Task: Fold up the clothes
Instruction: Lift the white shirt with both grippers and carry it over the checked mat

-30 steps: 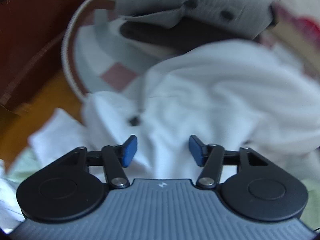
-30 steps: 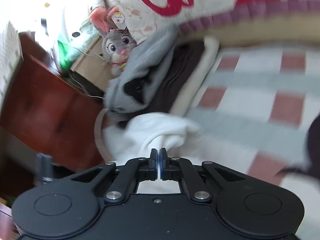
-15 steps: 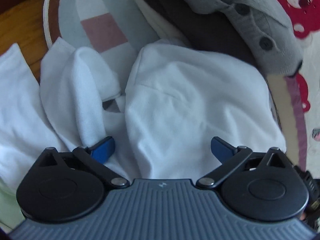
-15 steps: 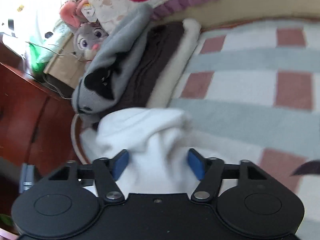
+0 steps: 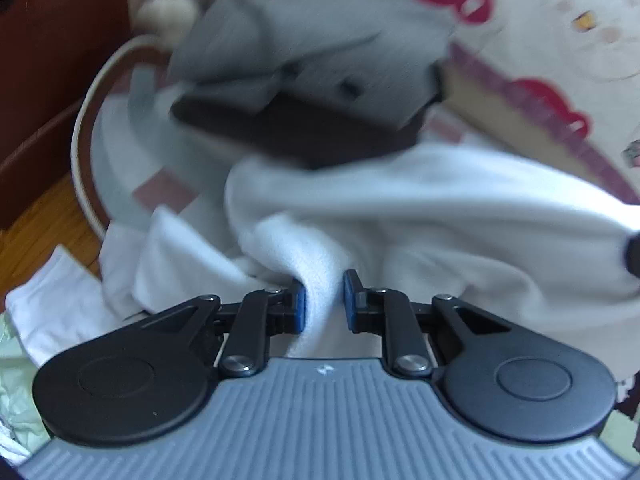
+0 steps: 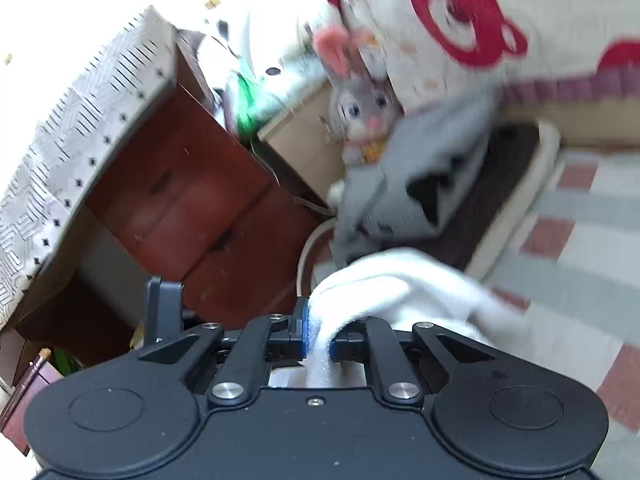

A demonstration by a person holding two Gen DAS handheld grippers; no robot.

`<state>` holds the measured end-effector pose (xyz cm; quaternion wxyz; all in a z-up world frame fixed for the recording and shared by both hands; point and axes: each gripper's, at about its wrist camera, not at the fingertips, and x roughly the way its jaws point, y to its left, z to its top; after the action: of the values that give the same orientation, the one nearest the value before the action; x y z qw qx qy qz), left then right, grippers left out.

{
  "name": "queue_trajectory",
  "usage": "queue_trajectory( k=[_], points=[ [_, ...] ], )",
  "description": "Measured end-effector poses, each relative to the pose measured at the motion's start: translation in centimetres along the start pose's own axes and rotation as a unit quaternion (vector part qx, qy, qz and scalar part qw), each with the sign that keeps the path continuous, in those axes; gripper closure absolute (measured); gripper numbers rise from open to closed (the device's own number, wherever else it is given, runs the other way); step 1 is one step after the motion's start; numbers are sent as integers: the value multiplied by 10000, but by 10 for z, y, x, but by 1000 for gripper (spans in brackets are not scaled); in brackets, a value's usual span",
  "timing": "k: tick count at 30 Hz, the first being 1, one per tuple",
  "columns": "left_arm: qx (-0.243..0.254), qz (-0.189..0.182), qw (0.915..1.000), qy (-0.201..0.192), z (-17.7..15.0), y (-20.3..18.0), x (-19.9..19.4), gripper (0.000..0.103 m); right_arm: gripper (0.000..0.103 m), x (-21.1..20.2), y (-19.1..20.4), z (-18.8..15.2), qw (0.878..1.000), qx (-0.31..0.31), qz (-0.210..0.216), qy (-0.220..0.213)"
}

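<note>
Both tongs, left (image 5: pixel 324 300) and right (image 6: pixel 318 334), pinch the white garment (image 5: pixel 460 216), stretched crosswise.

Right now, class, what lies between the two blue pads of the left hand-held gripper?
A bunched fold of the white garment fills the gap in the left hand-held gripper, seen in the left wrist view.

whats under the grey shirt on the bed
The grey shirt lies on a dark brown folded garment, which rests on a cream layer above the checked bedcover. Anything deeper in the stack is covered.
</note>
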<state>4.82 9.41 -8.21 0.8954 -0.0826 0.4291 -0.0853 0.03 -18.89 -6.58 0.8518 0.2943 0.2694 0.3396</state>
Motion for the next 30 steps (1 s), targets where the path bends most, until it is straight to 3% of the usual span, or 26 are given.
queue_trajectory(
  k=[4, 6, 9, 11, 13, 15, 18, 25, 30],
  points=[
    [158, -343, 9964, -764, 10, -17, -52, 88, 91, -34, 19, 14, 9987, -85, 42, -503],
    [266, -524, 9914, -1170, 13, -28, -79, 99, 91, -51, 32, 21, 9975, -206, -3, -682],
    [373, -727, 9836, -1609, 19, -39, -102, 100, 91, -86, 55, 23, 9932, -628, -145, -968],
    [446, -644, 9829, -1664, 19, -49, -99, 100, 91, -102, 69, 21, 9894, -939, -302, -1069],
    [330, -836, 9840, -1538, 19, -55, -95, 100, 91, -114, 74, 17, 9872, -996, -479, -1151],
    [110, -1266, 9828, -1341, 16, -57, -93, 101, 91, -129, 75, 16, 9853, -946, -655, -1265],
    [107, -1514, 9806, -1242, 16, -73, -91, 101, 91, -153, 66, 18, 9822, -701, -916, -1486],
    [424, -1750, 9698, -1643, 13, -131, -120, 101, 91, -207, 62, 29, 9702, -343, -1329, -1998],
    [750, -1700, 9645, -1876, 16, -179, -128, 101, 88, -242, 11, 20, 9491, 1037, -2197, -2003]
  ],
)
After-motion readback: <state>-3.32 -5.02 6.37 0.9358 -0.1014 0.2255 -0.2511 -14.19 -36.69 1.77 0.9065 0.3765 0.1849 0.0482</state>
